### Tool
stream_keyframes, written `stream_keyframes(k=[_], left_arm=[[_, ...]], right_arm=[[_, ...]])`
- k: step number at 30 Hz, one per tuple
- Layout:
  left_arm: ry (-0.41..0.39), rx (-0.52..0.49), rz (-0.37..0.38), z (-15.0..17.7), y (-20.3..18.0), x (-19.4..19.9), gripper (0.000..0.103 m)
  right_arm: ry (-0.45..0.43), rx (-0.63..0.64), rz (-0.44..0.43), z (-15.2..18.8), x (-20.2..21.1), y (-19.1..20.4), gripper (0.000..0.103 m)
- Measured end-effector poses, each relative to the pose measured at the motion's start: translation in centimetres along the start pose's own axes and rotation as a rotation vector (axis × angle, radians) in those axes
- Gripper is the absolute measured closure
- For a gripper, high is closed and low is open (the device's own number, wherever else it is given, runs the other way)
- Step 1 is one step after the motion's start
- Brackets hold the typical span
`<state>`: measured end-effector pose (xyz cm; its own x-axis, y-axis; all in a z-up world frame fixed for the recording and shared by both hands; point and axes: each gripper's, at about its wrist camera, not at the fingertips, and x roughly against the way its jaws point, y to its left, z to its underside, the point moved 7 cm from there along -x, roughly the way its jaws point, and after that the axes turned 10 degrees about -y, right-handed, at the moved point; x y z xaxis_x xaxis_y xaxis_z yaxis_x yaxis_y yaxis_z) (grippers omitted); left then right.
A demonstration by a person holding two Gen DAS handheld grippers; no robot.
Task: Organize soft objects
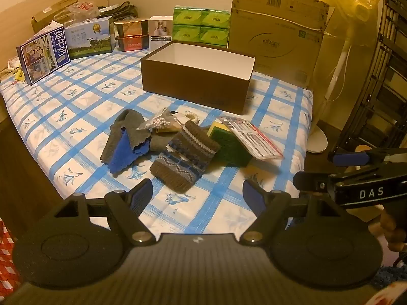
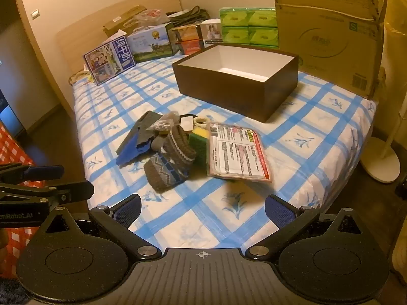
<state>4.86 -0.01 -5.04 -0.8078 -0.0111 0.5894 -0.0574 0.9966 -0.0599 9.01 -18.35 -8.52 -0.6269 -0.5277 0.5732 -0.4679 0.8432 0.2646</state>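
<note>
Half buried ahead of both tongs, perhaps a pale ring (image 1: 190, 117) behind the brown patterned knitted sock (image 1: 183, 155); left tongs (image 1: 197, 195) and right tongs (image 2: 202, 211) spread wide, empty, angled downward.

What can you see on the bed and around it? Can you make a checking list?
Surface: bed with blue checked sheet.
Job's things: knitted sock, grey and blue cloth, green sponge, printed packet in one pile; brown box open, looks empty.
Clutter: milk cartons, green tissue packs, cardboard box at the far edge.
Grippers: left gripper and right gripper open, holding nothing.
Cables: nothing seen.
Surroundings: white fan stand on the floor.
</note>
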Motion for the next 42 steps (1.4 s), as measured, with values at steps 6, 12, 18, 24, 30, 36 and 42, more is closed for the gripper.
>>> stream_keyframes(k=[6,12,18,24,30,36,42], left_arm=[[-0.001,-0.004,-0.006,0.0,0.03,0.01,0.027],[0.0,-0.004,-0.004,0.0,0.01,-0.01,0.027],[0.002,-0.003,-0.005,0.08,-0.03,-0.09,0.027],[0.003,-0.003,-0.005,0.43,-0.15,-0.46,0.027],[0.004,-0.003,-0.003,0.43,-0.12,-0.46,0.027],[0.005,-0.002,-0.003,0.36,-0.08,-0.41,0.027],[0.008,-0.002,-0.003,0.35,-0.08,-0.41,0.027]], right_arm=[[0.001,-0.002,-0.002,0.08,-0.13,0.04,0.0],[0.005,-0.004,-0.002,0.13,-0.24,0.04,0.0],[0.006,-0.005,-0.003,0.14,-0.28,0.04,0.0],[0.008,-0.007,-0.004,0.17,-0.38,0.07,0.0],[0.009,-0.007,-0.004,0.17,-0.46,0.12,0.0],[0.01,-0.008,-0.003,0.19,-0.52,0.07,0.0],[0.011,-0.009,-0.005,0.2,-0.57,0.04,0.0]])
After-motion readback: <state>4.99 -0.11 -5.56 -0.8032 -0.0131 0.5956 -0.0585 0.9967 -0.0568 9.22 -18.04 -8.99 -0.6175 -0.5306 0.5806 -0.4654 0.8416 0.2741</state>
